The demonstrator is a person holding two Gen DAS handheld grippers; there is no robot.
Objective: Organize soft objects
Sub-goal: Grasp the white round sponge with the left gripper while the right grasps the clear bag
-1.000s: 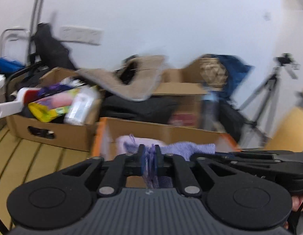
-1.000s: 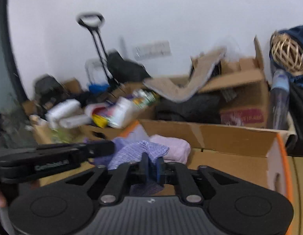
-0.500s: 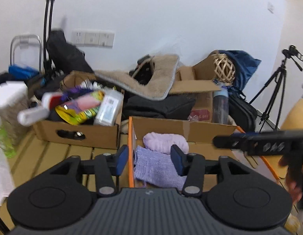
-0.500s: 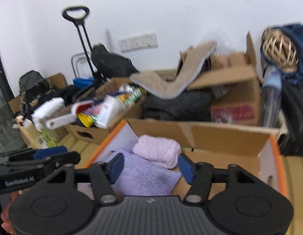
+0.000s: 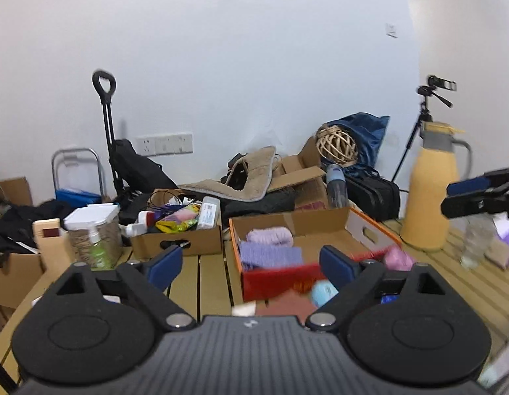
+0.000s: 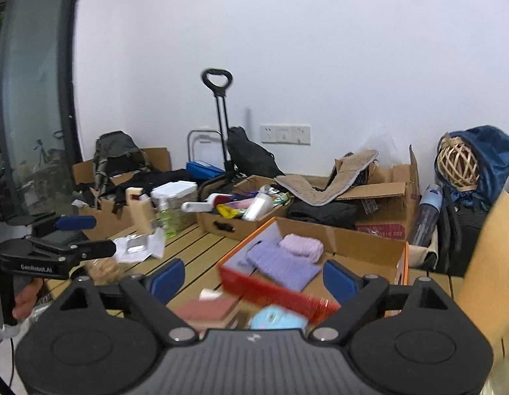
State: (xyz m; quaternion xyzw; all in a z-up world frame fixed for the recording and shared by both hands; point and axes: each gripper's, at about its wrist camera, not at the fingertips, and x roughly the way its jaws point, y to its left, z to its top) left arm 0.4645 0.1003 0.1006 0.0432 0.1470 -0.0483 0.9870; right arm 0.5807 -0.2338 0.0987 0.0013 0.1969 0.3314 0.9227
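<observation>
A folded purple cloth [image 5: 270,256] [image 6: 282,266] lies in the orange-rimmed cardboard box [image 5: 369,227] [image 6: 353,234], beside a rolled lilac towel [image 5: 270,235] [image 6: 303,246]. My left gripper [image 5: 251,265] [image 6: 101,234] hangs back from the box's red front wall. Its jaws are opening and hold nothing. My right gripper [image 6: 252,279] [image 5: 446,199] is also back from the box, jaws opening and empty. A light blue soft item [image 5: 323,291] [image 6: 275,319], a pink one [image 5: 397,258] and a reddish-brown cloth [image 6: 205,309] lie blurred on the table in front of the box.
The slatted wooden table [image 5: 208,279] also carries a cardboard box of bottles and packets [image 5: 175,245], a green spray bottle [image 5: 98,251], a yellow jug [image 5: 428,197] and a clear bottle [image 5: 474,240]. Boxes, bags and a tripod [image 5: 425,115] crowd the wall behind.
Both grippers were shut on the purple cloth over the box. They let it go, opened wide and drew back and up. The cloth now rests in the box.
</observation>
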